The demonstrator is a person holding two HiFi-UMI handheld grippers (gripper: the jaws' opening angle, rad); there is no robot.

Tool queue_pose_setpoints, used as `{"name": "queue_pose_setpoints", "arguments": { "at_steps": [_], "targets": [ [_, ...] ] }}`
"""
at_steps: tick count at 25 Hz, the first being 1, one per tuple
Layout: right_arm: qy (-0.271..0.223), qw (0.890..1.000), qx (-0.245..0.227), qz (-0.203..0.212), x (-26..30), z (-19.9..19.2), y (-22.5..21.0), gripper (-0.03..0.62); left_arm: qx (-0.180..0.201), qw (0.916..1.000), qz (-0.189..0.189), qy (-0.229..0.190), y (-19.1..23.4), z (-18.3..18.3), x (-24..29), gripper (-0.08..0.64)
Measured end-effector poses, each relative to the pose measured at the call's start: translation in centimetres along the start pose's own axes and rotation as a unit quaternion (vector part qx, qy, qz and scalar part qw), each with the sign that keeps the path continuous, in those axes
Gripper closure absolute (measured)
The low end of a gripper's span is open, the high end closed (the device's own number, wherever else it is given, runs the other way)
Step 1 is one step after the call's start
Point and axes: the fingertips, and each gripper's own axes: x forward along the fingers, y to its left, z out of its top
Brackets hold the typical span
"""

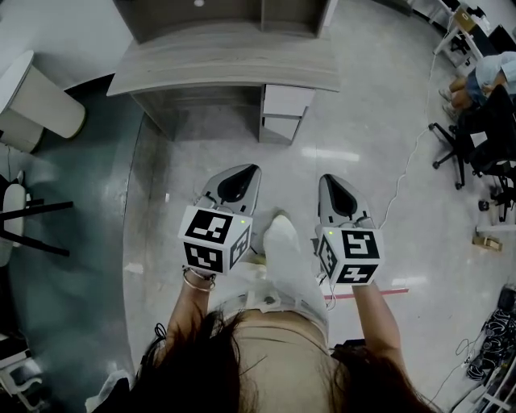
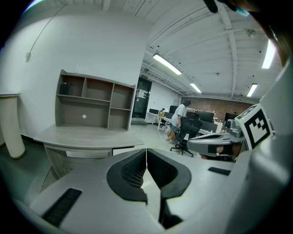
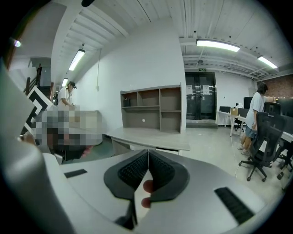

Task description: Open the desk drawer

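The drawer [image 1: 287, 100] is shut under the counter's [image 1: 226, 64] right end, its contents hidden. Well short of it, the left tool [image 1: 246, 172] and right tool [image 1: 328, 181] hover above the floor [image 1: 363, 121], jaws together, holding nothing.

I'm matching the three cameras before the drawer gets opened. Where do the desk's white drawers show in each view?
Head view: the white drawers sit at upper centre, under the right end of the desk.
Left gripper view: a white sliver under the desktop, just above the jaws.
Right gripper view: a white sliver under the desktop, right of the jaw tips.
Shared landmark: the open shelf unit on the desk.
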Motion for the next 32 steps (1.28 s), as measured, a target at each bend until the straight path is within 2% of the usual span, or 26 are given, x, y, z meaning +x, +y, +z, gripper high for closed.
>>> {"name": "queue_pose_setpoints", "arguments": {
  "at_steps": [10, 15, 19, 28, 32],
  "targets": [
    [0.006, 1.0, -0.001, 0.022, 6.0, 2.3, -4.9, 0.571, -0.008, 0.9997, 0.02, 0.012, 1.7, 2.5, 7.0, 0.546],
    [0.0, 0.999, -0.005, 0.054, 8.6, 3.4, -7.2, 0.569, 0.019, 0.9996, 0.006, 0.019, 0.9, 3.7, 10.8, 0.546],
    [-0.001, 0.997, -0.016, 0.07, 10.4, 3.9, -8.8, 0.569, 0.017, 0.9997, 0.01, 0.018, 0.6, 4.3, 13.2, 0.546],
    [0.014, 0.995, -0.014, 0.094, 13.1, 3.4, -10.2, 0.569, 0.014, 0.9985, 0.044, 0.03, 1.7, 4.2, 14.9, 0.546],
    [0.019, 0.996, -0.026, 0.085, 14.0, 3.4, -10.7, 0.569, 0.01, 0.9975, 0.063, 0.03, 2.7, 4.2, 15.2, 0.546]
  ]
}}
